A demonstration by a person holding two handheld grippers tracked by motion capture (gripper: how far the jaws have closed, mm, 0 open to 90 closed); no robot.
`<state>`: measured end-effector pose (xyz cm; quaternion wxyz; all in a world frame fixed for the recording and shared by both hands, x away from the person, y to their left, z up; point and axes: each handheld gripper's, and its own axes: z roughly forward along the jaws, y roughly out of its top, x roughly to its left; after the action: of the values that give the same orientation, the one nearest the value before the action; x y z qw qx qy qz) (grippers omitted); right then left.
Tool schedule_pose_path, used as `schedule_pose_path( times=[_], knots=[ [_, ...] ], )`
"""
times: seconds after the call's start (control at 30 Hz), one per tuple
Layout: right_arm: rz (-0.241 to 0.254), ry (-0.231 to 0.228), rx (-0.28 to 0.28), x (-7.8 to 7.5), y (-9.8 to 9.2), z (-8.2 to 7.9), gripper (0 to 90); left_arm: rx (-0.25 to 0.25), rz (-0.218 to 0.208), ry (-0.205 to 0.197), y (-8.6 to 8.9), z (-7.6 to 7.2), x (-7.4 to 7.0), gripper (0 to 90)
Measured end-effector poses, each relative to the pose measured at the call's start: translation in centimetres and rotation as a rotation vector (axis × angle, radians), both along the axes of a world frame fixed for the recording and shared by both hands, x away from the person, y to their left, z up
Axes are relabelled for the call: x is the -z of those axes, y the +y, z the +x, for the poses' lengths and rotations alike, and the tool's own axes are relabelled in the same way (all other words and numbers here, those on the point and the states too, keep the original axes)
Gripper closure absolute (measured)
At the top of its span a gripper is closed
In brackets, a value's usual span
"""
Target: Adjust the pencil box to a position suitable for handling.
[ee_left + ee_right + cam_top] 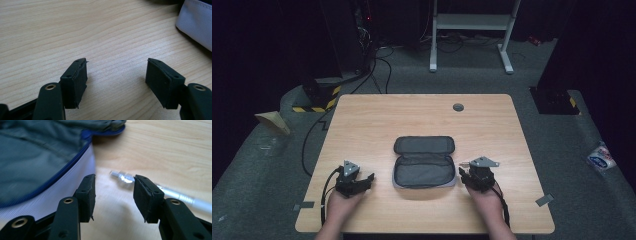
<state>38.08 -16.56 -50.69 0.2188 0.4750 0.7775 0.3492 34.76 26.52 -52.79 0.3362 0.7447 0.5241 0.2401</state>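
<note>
Little was judged done: the zip case [424, 162] lay open at centre, a silver pen [160, 191] ungrasped at its three o'clock, both the left gripper [116, 75] and right gripper [114, 192] held apart, empty

High view overhead, facing forward-down on table [362, 120]; both gripper views low, close, sharing pouch [424, 162] edge.

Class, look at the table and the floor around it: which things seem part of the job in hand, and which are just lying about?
Likely part of the job:
open case
silver pen beside it
left gripper, open
right gripper, open, near the pen

Just lying about:
packet on the floor
white frame behind the table
grommet
</note>
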Motion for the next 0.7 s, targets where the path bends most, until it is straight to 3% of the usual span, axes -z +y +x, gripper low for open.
schedule_pose_path(
  times=[0.27,0.37,0.47,0.7],
  knots=[
    [-0.022,0.052,0.026,-0.5,1.0,4.2,63.2,0.001,-0.001,-0.002,0.0,0.0,0.0,33.8],
    [-0.018,0.088,0.034,0.0,1.2,4.8,63.6,0.001,-0.001,-0.002,0.0,0.0,0.0,33.8],
    [-0.040,0.107,0.023,0.5,1.3,4.8,62.7,0.004,0.003,0.000,0.0,0.0,0.0,33.8],
    [-0.029,0.107,-0.006,0.7,0.7,2.9,59.0,0.004,0.003,0.001,0.0,0.0,0.0,33.9]
  ],
)
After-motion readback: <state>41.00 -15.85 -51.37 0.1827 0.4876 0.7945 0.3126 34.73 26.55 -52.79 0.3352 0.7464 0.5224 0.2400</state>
